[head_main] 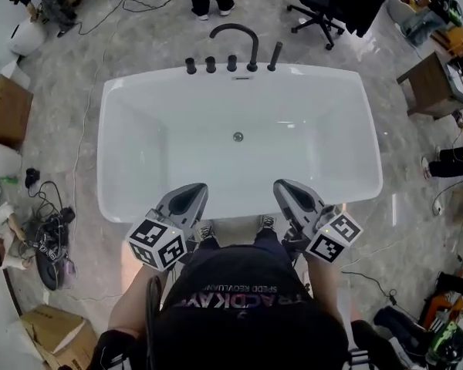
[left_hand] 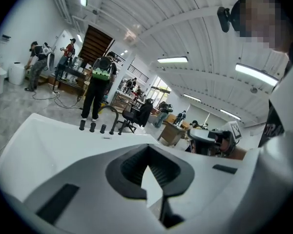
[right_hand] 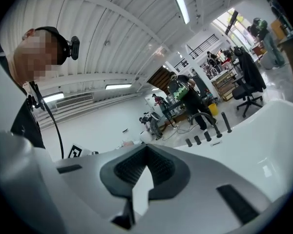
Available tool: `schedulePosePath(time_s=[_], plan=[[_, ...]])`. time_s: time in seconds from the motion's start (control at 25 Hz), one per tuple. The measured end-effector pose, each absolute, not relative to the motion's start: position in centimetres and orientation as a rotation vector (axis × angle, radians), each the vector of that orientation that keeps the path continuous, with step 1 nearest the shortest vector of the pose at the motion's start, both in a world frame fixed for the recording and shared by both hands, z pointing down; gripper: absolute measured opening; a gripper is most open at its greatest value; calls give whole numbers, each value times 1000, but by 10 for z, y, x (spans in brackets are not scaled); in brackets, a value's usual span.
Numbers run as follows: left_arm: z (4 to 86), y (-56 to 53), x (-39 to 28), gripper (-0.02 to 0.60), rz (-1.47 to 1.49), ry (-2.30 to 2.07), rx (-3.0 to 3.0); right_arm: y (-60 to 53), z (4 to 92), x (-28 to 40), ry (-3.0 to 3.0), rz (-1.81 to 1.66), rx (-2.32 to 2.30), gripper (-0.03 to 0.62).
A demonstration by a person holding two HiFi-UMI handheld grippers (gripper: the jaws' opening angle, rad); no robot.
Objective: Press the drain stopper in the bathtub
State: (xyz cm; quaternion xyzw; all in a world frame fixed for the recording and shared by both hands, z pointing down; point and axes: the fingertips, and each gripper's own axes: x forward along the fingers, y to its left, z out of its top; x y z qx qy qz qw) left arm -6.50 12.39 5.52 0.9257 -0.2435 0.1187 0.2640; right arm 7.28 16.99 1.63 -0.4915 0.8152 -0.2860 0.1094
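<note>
Silvery drain stopper (head_main: pixel 238 136) — well beyond left gripper (head_main: pixel 193 193) and right gripper (head_main: pixel 288 190).

I hold my left gripper (head_main: pixel 191 193) and my right gripper (head_main: pixel 288 189) low in front of me, side by side but apart. Both point forward. The jaws on each one are pressed together.

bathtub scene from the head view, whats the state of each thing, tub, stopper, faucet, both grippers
bathtub: empty, no water seen in it.
drain stopper: in the tub floor, nothing touching it; too small to tell if it is up or pressed down.
faucet: no water running.
left gripper: shut, holding nothing, at the near rim.
right gripper: shut, holding nothing, at the near rim.
</note>
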Motion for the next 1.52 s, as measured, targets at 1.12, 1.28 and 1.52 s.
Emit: schedulePosePath(time_s=[1.12, 1.28, 1.52], plan=[[130, 116, -31, 6, 516, -787, 2405, 92, 143, 142, 2620, -983, -1431, 11], [152, 105, -31, 6, 583, -766, 2462, 76, 182, 146, 2639, -1021, -1482, 11], [194, 94, -28, 6, 690, -728, 2600, 41, 250, 149, 2726, -1024, -1544, 11]])
